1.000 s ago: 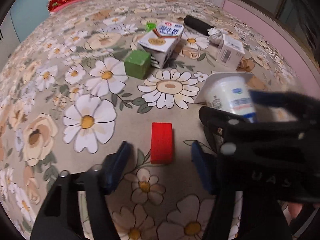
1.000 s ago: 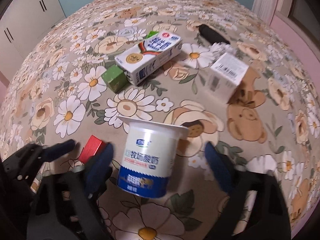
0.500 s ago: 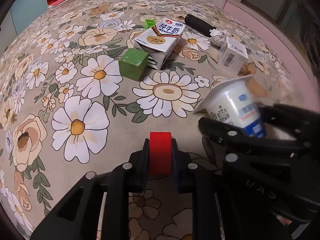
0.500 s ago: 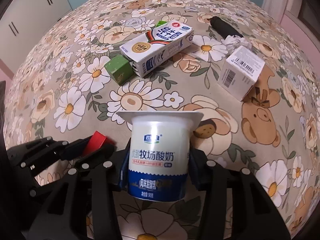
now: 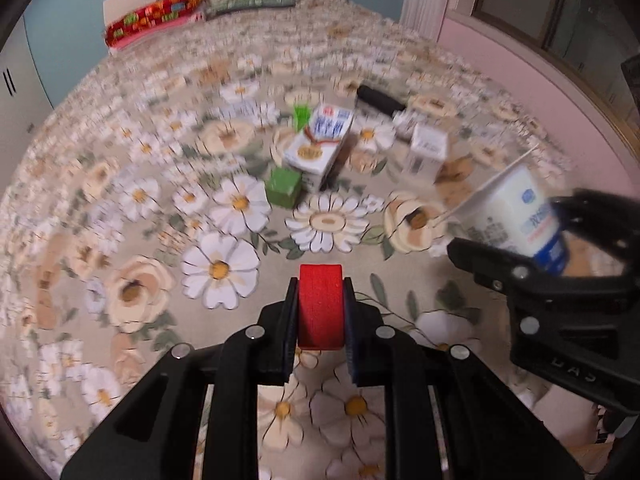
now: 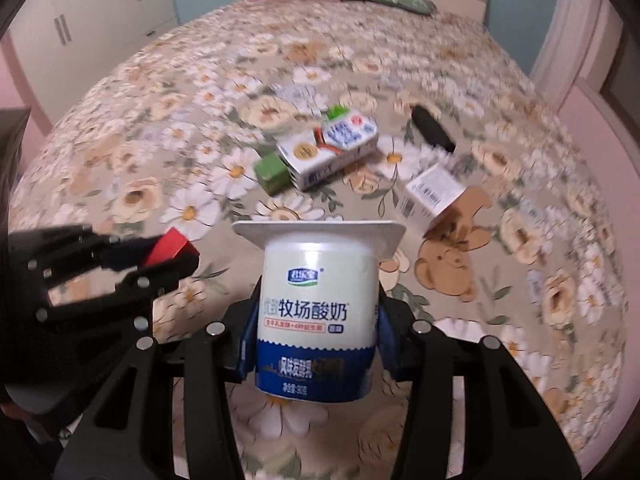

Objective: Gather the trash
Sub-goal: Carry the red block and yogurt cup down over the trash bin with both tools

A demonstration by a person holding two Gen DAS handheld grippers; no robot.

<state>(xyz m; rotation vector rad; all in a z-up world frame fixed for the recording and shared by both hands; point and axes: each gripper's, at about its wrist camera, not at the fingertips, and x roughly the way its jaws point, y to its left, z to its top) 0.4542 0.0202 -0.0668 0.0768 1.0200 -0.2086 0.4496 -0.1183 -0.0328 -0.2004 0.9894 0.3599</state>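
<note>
Left gripper (image 5: pixel 320 312): closed on a red block (image 5: pixel 321 306), one finger on each side face. In the left wrist view the block sits at lower centre of the frame, its long axis running away from the camera along the fingers, far end toward the floral bedspread (image 5: pixel 120 240).

Right gripper (image 6: pixel 316 336): clamped on a yogurt cup (image 6: pixel 318 312), blue pads pressing its two sides. In the right wrist view the cup stands at lower centre with its long axis vertical in the frame, the wide sealed rim at the top and the blue base at the bottom (label text reads upright).

View differences:
- The left wrist view shows the cup (image 5: pixel 516 216) from the side at right of frame, tilted, rim toward upper left, in the right gripper (image 5: pixel 560 248); its label front is not readable there.
- The right wrist view shows the left gripper (image 6: pixel 176 256) at left of frame, with only a corner of the red block (image 6: pixel 172 245) visible.

Other items on the bedspread, mid-frame in both views:
- milk carton (image 6: pixel 328 146) lying on its side
- green block (image 6: pixel 272 172) touching the carton's near end
- small white box (image 6: pixel 434 196) to the right
- black cylinder (image 6: pixel 434 134) beyond it

Both views are motion-blurred.
</note>
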